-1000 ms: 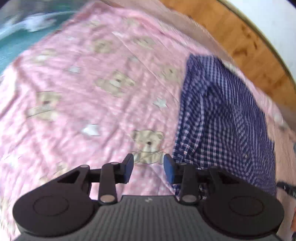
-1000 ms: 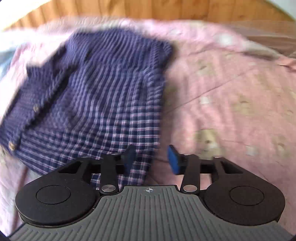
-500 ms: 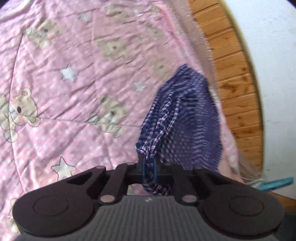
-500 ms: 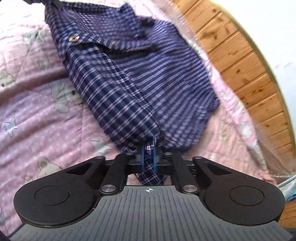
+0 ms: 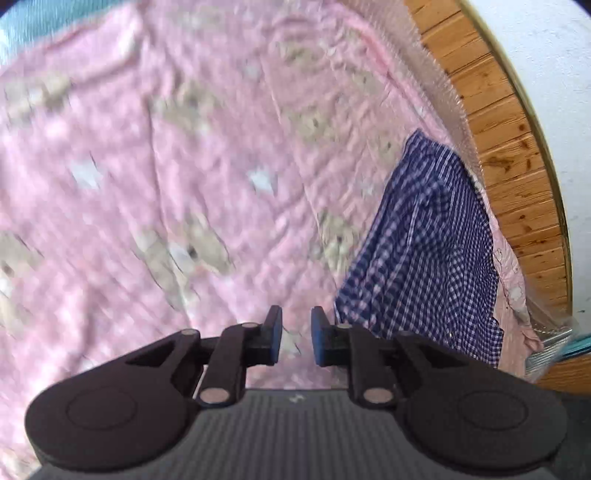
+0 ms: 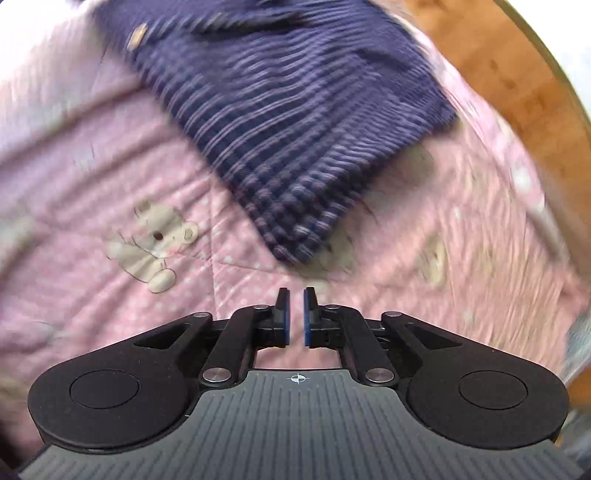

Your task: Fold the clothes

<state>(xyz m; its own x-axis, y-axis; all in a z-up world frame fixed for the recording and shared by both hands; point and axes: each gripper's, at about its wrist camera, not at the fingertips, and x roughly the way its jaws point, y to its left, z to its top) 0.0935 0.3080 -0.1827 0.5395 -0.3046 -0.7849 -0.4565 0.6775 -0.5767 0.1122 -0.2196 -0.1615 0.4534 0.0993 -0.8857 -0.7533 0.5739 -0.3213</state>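
A dark blue checked shirt (image 5: 424, 251) lies folded on the pink bear-print blanket (image 5: 166, 166), close to the wooden panel. My left gripper (image 5: 296, 314) hovers just left of the shirt's near corner; its jaws are opening, with only blanket showing between them. In the right wrist view the shirt (image 6: 280, 110) fills the upper middle, a metal snap (image 6: 135, 37) near its top left. My right gripper (image 6: 296, 295) hangs short of the shirt's near corner, its jaws opening by a narrow gap and holding nothing. Both views are motion-blurred.
A wooden wall panel (image 5: 517, 166) runs along the blanket's right edge, seen again in the right wrist view (image 6: 498, 74). Teal fabric (image 5: 37, 18) shows at the top left, and a teal item (image 5: 576, 345) lies past the blanket's right edge.
Half a second ago both grippers were pinched on shirt corners. Both have let go, their jaws have parted, and each has drawn back from the shirt, which now rests on the blanket.
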